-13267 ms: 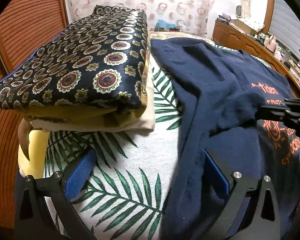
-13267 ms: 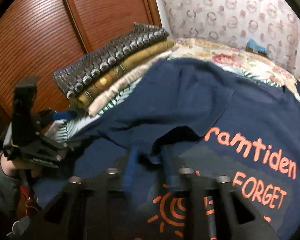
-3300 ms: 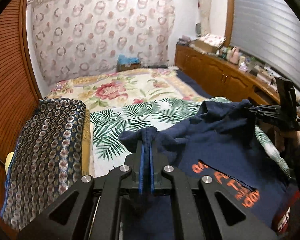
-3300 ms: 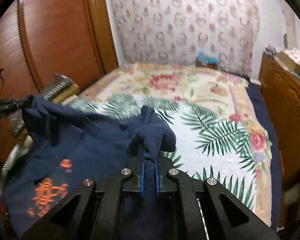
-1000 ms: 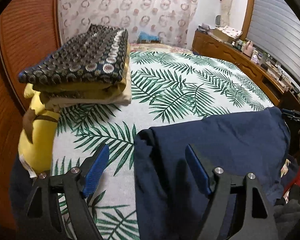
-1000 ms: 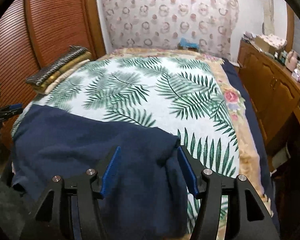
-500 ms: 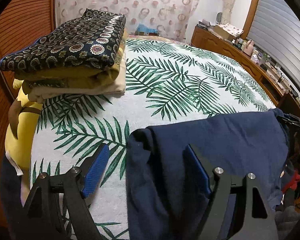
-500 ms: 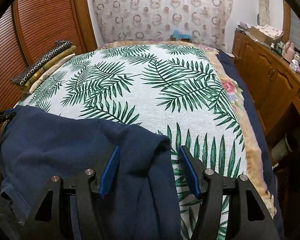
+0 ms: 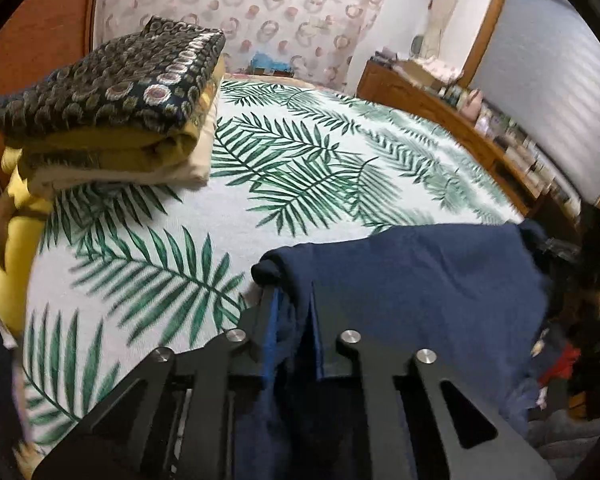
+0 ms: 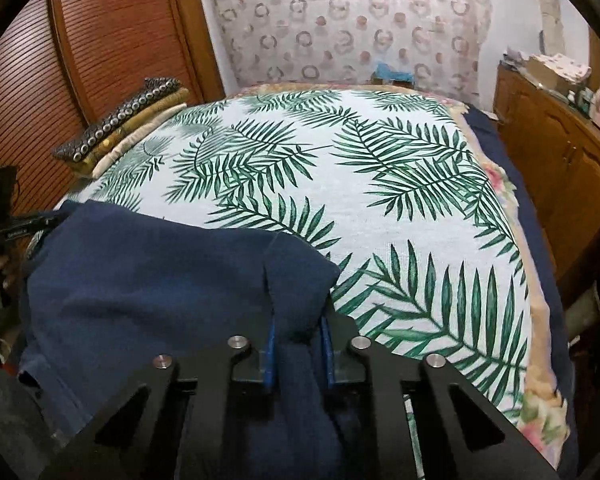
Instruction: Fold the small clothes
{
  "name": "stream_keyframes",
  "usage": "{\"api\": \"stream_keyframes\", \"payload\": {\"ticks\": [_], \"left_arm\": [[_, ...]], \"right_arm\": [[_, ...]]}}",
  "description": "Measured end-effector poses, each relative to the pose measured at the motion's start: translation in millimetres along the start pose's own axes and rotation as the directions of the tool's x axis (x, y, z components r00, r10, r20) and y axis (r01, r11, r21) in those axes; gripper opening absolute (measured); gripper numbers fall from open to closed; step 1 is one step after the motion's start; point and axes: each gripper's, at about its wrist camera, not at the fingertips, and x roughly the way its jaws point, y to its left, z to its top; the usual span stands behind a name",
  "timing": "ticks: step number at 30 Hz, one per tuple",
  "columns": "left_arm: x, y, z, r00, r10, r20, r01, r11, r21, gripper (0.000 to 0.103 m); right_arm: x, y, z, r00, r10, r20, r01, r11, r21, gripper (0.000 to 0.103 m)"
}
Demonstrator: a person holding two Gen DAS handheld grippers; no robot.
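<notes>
A navy blue T-shirt (image 9: 420, 280) lies folded across the near edge of the bed, print hidden. My left gripper (image 9: 292, 320) is shut on its left folded corner. My right gripper (image 10: 298, 336) is shut on its right folded corner; the shirt (image 10: 148, 276) spreads to the left of it there. The left gripper also shows at the far left of the right wrist view (image 10: 24, 226), and the right gripper at the far right of the left wrist view (image 9: 556, 250). The shirt stretches between them over the palm-leaf bedspread (image 10: 340, 184).
A stack of folded clothes (image 9: 112, 120) with a dark patterned piece on top sits at the bed's left side by the wooden wardrobe (image 10: 80, 48). A yellow plush (image 9: 8, 248) hangs beside it. A wooden dresser (image 10: 560, 152) runs along the right.
Both grippers were open over the shirt's folded edge half a second ago; both have now closed on its corners. The shirt edge is bunched up in the jaws.
</notes>
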Motion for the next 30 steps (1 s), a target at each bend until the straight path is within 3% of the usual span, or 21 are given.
{"api": "stream_keyframes", "payload": {"ticks": [4, 7, 10, 15, 21, 27, 30], "left_arm": [[-35.2, -14.7, -2.9, 0.994, -0.037, 0.105, 0.037, 0.999, -0.002, 0.011], [-73.9, -32.0, -1.7, 0.978, -0.064, 0.198, 0.063, 0.998, 0.015, 0.011], [-113.4, -51.1, -0.9, 0.954, -0.084, 0.289, 0.073, 0.996, 0.051, 0.01], [-173.4, -75.1, -0.9, 0.89, -0.146, 0.432, 0.122, 0.989, 0.083, 0.01], [-230.6, -91.2, 14.5, 0.82, -0.172, 0.546, 0.118, 0.984, 0.132, 0.01], [-258.2, -94.3, 56.0, 0.768, -0.167, 0.618, 0.077, 0.982, 0.17, 0.01], [-254.1, -95.4, 89.5, 0.76, -0.146, 0.633, 0.032, 0.982, 0.187, 0.01]], "right_arm": [[-28.0, 5.9, -5.5, 0.995, 0.038, 0.095, -0.041, 0.999, 0.031, 0.012], [-63.4, 10.2, -8.3, 0.984, 0.041, 0.175, -0.049, 0.998, 0.038, 0.012], [-98.4, 14.4, -11.6, 0.971, 0.038, 0.238, -0.048, 0.998, 0.039, 0.011], [-163.8, 25.6, -13.1, 0.936, 0.066, 0.345, -0.079, 0.997, 0.025, 0.011], [-236.0, 39.9, -7.7, 0.882, 0.077, 0.465, -0.065, 0.997, -0.041, 0.011], [-291.2, 45.6, 15.9, 0.822, 0.063, 0.566, 0.004, 0.993, -0.116, 0.011], [-298.9, 43.3, 40.0, 0.809, 0.059, 0.585, 0.031, 0.989, -0.143, 0.011]]}}
